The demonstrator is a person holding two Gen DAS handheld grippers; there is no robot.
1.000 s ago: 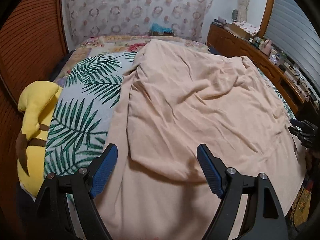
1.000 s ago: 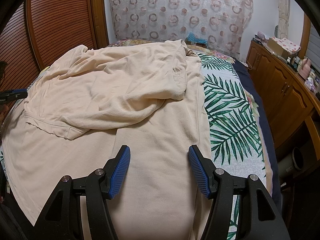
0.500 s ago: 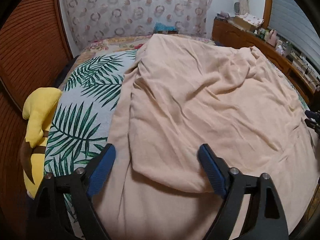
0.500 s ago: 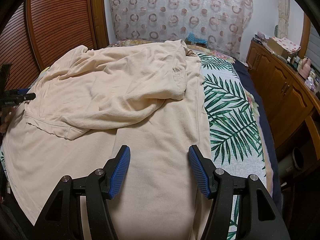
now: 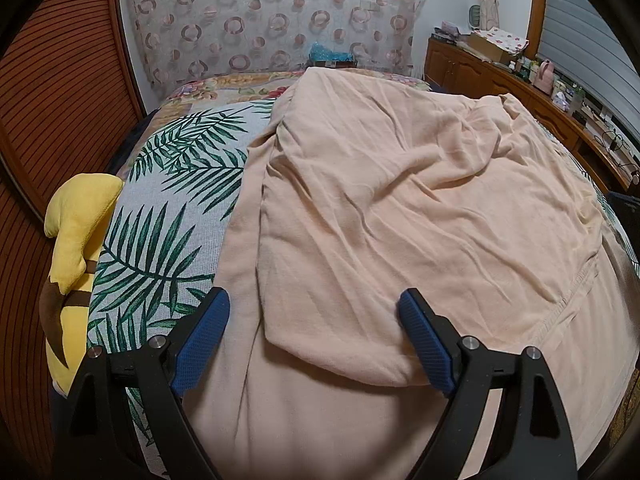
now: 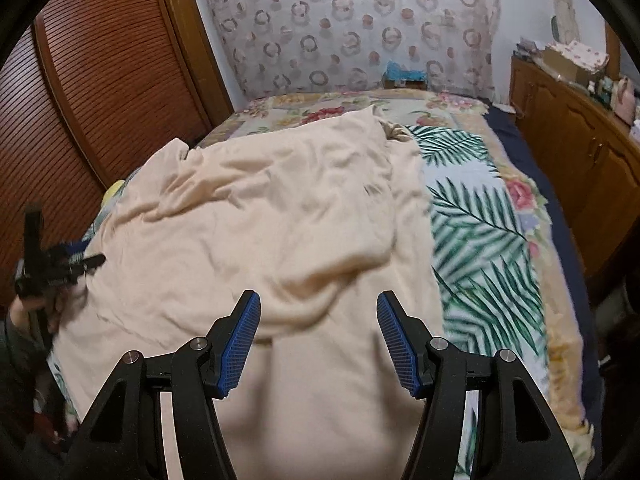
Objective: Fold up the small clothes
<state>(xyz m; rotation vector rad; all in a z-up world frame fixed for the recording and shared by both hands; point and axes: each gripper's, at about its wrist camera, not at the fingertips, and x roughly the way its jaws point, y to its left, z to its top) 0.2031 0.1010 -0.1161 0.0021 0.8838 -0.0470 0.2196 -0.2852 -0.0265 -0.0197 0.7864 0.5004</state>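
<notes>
A large peach garment (image 5: 400, 208) lies spread and wrinkled on the bed, its upper part folded down over the lower part. My left gripper (image 5: 314, 308) is open and empty, just above the rounded folded edge near the garment's left side. In the right wrist view the same garment (image 6: 280, 216) fills the bed's left and middle. My right gripper (image 6: 318, 312) is open and empty above the folded edge near the garment's right side. The left gripper also shows in the right wrist view (image 6: 60, 268) at the far left edge, held by a hand.
The bed has a palm-leaf blanket (image 5: 160, 216) (image 6: 480, 232). A yellow plush toy (image 5: 76, 240) lies at the bed's left edge. Wooden louvred doors (image 6: 112, 92) stand on the left, a wooden dresser (image 6: 580, 152) with clutter on the right. A patterned curtain (image 5: 280, 20) hangs behind.
Both grippers have moved forward and lower toward the folded edge of the garment. The right view has tilted and shifted; the left gripper has come further into it at the left edge.
</notes>
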